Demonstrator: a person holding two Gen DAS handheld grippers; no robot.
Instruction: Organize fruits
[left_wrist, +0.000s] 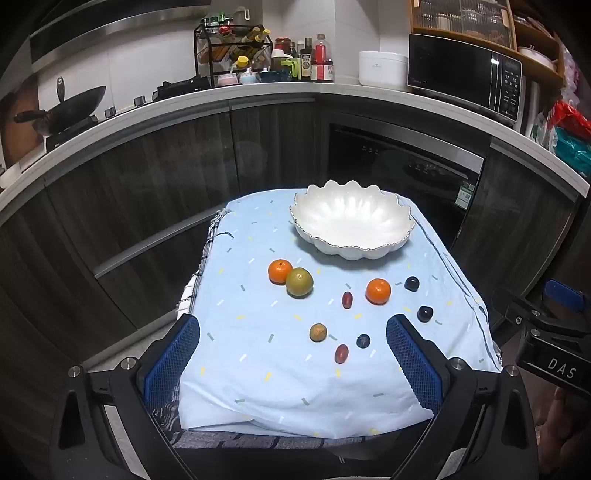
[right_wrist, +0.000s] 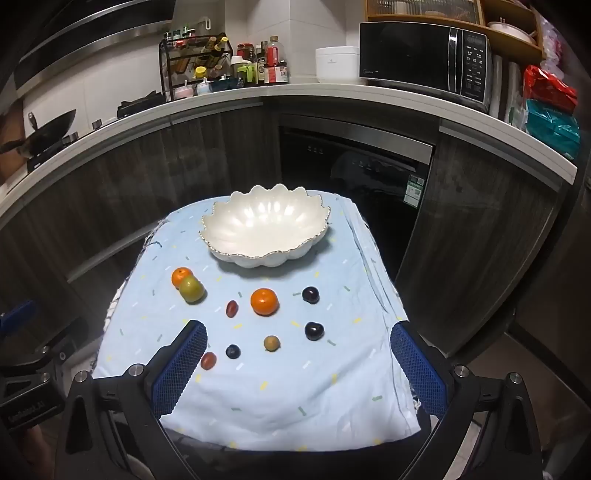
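1. Fingers: the left gripper (left_wrist: 293, 354) has its blue-padded jaws spread wide with nothing between the pads; the right gripper (right_wrist: 299, 360) likewise, wide apart and empty. Both hover over the near edge of the cloth.
2. Fruit, all on the light blue cloth (left_wrist: 280, 391), none in the bowl: orange (left_wrist: 280, 271) touching a green-yellow fruit (left_wrist: 299, 282); second orange (left_wrist: 378, 291); two red oval fruits (left_wrist: 347, 300) (left_wrist: 341, 353); small tan fruit (left_wrist: 318, 332); three dark round fruits (left_wrist: 411, 284) (left_wrist: 424, 314) (left_wrist: 363, 340).
3. White scalloped bowl (left_wrist: 351, 225) — at the far end of the cloth, empty.
4. View differences: the left wrist view shows the right gripper's body at its right edge, lettered "DAS"; the right wrist view shows the left gripper's body at its left edge, label blurred. Each shows part of a hand below.
5. Edges and room: the cloth drapes over all sides; its near half is bare, and open cloth lies between fruit and bowl.
6. Other writing — microwave (right_wrist: 424, 59) panel and a green sticker on the appliance below the counter, too small to read.
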